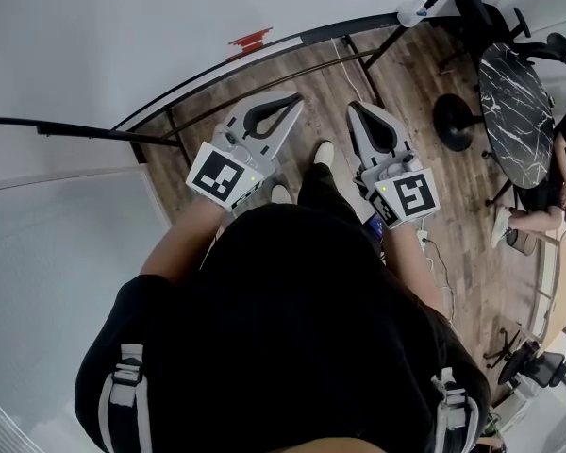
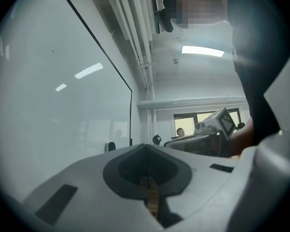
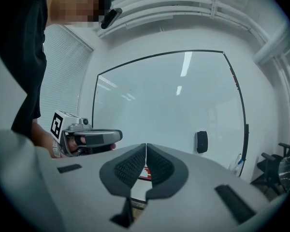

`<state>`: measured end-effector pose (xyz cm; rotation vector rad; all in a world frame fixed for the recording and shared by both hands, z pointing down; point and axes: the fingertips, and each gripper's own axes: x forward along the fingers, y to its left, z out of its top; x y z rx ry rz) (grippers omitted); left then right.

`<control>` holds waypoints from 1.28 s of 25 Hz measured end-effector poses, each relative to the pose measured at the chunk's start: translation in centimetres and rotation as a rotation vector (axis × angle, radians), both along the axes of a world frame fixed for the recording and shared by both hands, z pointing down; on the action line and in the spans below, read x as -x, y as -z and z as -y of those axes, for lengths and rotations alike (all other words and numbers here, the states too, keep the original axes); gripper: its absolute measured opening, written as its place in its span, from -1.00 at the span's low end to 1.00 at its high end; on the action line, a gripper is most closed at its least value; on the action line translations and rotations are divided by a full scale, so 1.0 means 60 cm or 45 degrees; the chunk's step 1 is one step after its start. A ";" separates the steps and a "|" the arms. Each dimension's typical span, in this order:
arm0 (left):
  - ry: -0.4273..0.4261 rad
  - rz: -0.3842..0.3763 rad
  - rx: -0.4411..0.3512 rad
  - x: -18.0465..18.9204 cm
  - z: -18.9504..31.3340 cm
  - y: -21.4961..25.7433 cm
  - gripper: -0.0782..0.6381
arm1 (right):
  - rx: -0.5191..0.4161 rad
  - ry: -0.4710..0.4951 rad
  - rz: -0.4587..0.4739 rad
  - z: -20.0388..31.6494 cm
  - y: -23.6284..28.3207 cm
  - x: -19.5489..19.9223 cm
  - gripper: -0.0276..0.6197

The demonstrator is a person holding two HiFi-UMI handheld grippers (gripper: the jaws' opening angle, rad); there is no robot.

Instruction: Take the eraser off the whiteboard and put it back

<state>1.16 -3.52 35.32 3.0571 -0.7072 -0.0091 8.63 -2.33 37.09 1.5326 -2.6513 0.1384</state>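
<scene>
Whiteboard (image 3: 174, 110) — glossy, black-framed — fills the bkgd of the right gripper view. Eraser (image 3: 201, 141) sits on it low and toward the rt edge, approx 3 o'clock from the right gripper (image 3: 146, 148) tips, clear of them. It's small, black, a rounded oblong; long axis upright, 12-to-6. Right gripper jaws pressed together, nothing btwn. Left gripper (image 2: 145, 147) jaws also together, nothing held — board lies at its 9 o'clock.
</scene>
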 end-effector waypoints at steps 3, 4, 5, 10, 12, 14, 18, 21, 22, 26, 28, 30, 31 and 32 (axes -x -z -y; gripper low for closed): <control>0.023 0.011 -0.012 -0.009 0.025 0.004 -0.77 | -0.006 0.004 0.005 0.030 0.000 -0.014 -0.90; 0.030 0.014 -0.014 -0.013 0.034 0.005 -0.77 | -0.006 0.002 0.009 0.041 0.000 -0.020 -0.90; 0.038 0.017 -0.013 -0.017 0.043 0.007 -0.77 | -0.006 0.001 0.014 0.052 0.000 -0.026 -0.90; 0.072 0.031 -0.026 -0.042 0.098 0.007 -0.77 | -0.013 0.011 0.012 0.117 0.000 -0.057 -0.90; 0.090 0.039 -0.019 -0.053 0.122 0.003 -0.77 | -0.008 0.010 0.014 0.145 -0.001 -0.071 -0.90; 0.109 0.036 -0.014 -0.067 0.146 0.001 -0.77 | -0.007 0.004 0.015 0.173 -0.001 -0.087 -0.90; 0.137 0.039 -0.010 -0.092 0.191 -0.008 -0.77 | -0.010 -0.031 0.005 0.233 -0.004 -0.117 -0.90; 0.151 0.045 -0.015 -0.111 0.220 -0.012 -0.77 | -0.014 -0.061 0.006 0.276 -0.006 -0.140 -0.90; 0.154 0.049 -0.016 -0.117 0.230 -0.014 -0.77 | -0.015 -0.071 0.006 0.290 -0.006 -0.148 -0.90; 0.170 0.057 -0.015 -0.137 0.264 -0.016 -0.77 | -0.012 -0.102 0.002 0.341 -0.012 -0.172 -0.88; 0.182 0.055 -0.016 -0.145 0.279 -0.015 -0.77 | -0.004 -0.112 -0.003 0.364 -0.017 -0.182 -0.83; 0.200 0.051 -0.016 -0.153 0.295 -0.014 -0.77 | 0.004 -0.123 -0.010 0.389 -0.023 -0.191 -0.78; 0.209 0.050 -0.014 -0.156 0.303 -0.015 -0.77 | 0.010 -0.131 -0.012 0.401 -0.027 -0.196 -0.73; 0.219 0.049 -0.013 -0.159 0.311 -0.016 -0.77 | 0.015 -0.140 -0.015 0.414 -0.032 -0.201 -0.69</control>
